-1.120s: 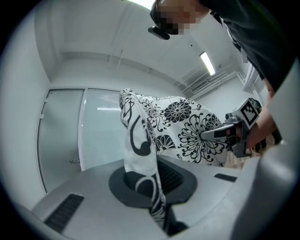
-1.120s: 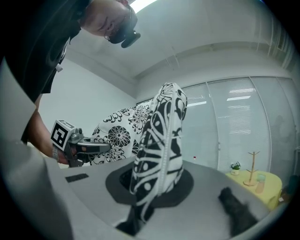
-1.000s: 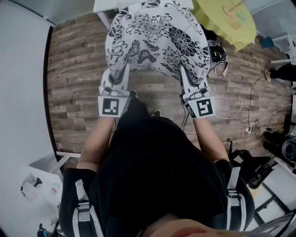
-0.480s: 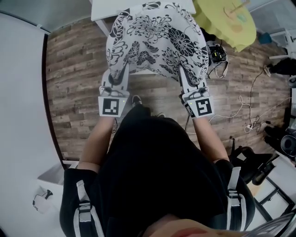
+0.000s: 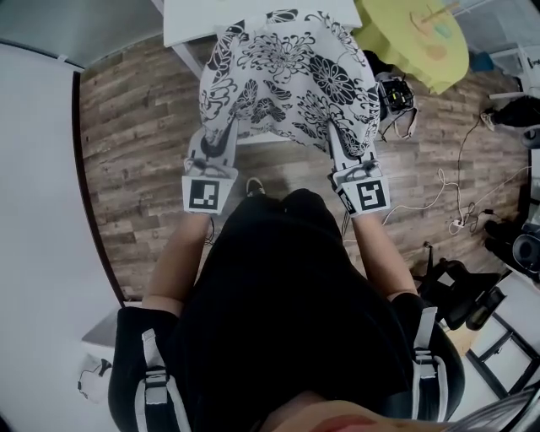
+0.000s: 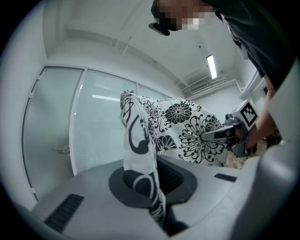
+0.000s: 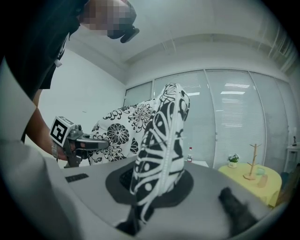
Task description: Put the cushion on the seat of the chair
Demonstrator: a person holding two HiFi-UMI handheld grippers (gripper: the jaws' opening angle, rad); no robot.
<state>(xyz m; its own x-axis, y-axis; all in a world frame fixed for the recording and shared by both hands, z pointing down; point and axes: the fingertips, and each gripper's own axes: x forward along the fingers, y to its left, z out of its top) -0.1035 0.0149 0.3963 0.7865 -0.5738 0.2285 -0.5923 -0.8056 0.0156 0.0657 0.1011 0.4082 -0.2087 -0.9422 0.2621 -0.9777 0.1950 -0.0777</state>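
Cushion (image 5: pixel 287 80), white with a black flower print, hangs in the air in front of the person above the wooden floor (image 5: pixel 135 135). Its far edge overlaps a white furniture top (image 5: pixel 202 15). The left gripper (image 5: pixel 221 142) has its jaws clenched on the fabric at the near left corner. The right gripper (image 5: pixel 344 143) grips the near right corner the same way. The two grippers are level with each other and well apart, with the cushion spread between them. A round yellow table (image 5: pixel 422 38) stands at the far right. Cables (image 5: pixel 456 211) lie on the floor to the right.
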